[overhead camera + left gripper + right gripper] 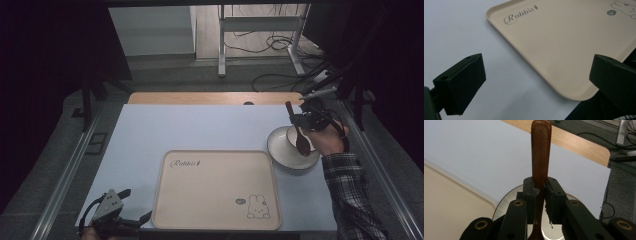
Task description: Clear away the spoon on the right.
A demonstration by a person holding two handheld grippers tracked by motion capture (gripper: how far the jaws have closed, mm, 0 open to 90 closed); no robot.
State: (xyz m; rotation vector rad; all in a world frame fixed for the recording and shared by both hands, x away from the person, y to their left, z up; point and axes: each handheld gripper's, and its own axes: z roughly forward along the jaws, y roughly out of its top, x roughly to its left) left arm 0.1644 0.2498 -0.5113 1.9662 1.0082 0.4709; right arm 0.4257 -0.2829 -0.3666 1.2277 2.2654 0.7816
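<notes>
Resting at the near left corner of the pale blue tabletop (pixel 200 127), the left claw (pixel 131 218) sits with its black jaws wide apart and nothing between them, just beside the corner of the beige rectangular plastic tray with the rabbit drawing (pixel 216 200). Farther off, at the right, the right claw (pixel 298 121) is clamped on the handle of a dark brown wooden spoon (pixel 298 133), whose bowl hangs low over a small white bowl (pixel 295 136) standing on a round white plate (pixel 286 155) just right of the tray. I judge the spoon is being carried; next it wants steady transport and a gentle lowering, likely onto the bare tray, before the jaws let go.
</notes>
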